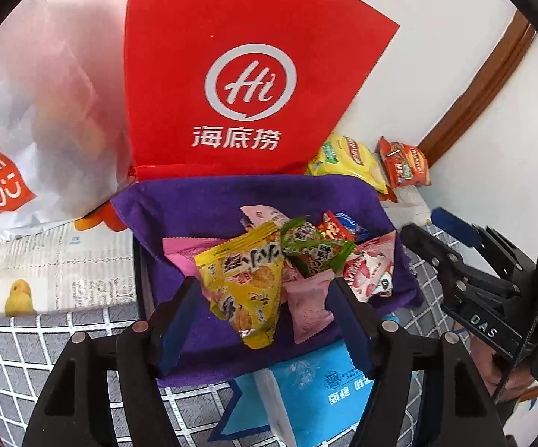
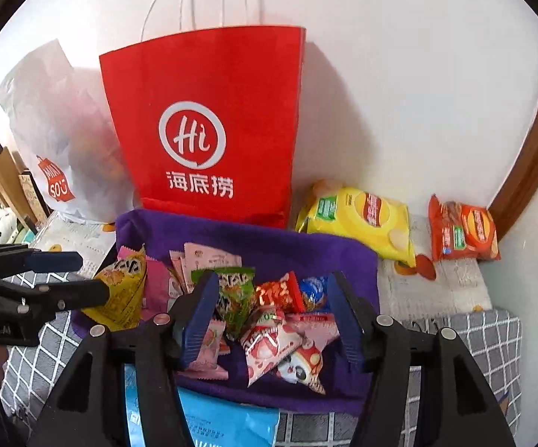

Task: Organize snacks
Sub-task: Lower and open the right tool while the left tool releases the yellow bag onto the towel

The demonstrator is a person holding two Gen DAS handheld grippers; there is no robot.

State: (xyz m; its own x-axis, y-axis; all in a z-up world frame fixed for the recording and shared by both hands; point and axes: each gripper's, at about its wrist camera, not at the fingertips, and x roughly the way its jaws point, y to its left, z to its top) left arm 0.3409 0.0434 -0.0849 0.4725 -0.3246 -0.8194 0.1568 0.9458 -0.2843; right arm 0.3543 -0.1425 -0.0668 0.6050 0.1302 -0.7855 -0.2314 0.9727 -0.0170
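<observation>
A purple cloth (image 1: 194, 205) (image 2: 269, 246) carries a heap of small snack packets. Among them are a yellow triangular packet (image 1: 246, 279) (image 2: 123, 290), a green one (image 1: 313, 249) (image 2: 235, 294), a pink one (image 1: 310, 301) and a strawberry-print one (image 1: 369, 272) (image 2: 272, 342). My left gripper (image 1: 265, 316) hovers open over the yellow and pink packets, its pads apart from them. Over the green and strawberry packets my right gripper (image 2: 272, 316) is open, gripping nothing. Each gripper shows at the edge of the other's view, the right gripper (image 1: 419, 221) and the left gripper (image 2: 95, 275).
A red paper bag (image 1: 239, 74) (image 2: 209, 130) stands behind the cloth against the wall, with a white plastic bag (image 1: 45, 111) (image 2: 63, 130) to its left. A yellow chip bag (image 2: 362, 219) and an orange one (image 2: 462, 231) lie at the right. A blue tissue pack (image 1: 306, 391) lies nearest me.
</observation>
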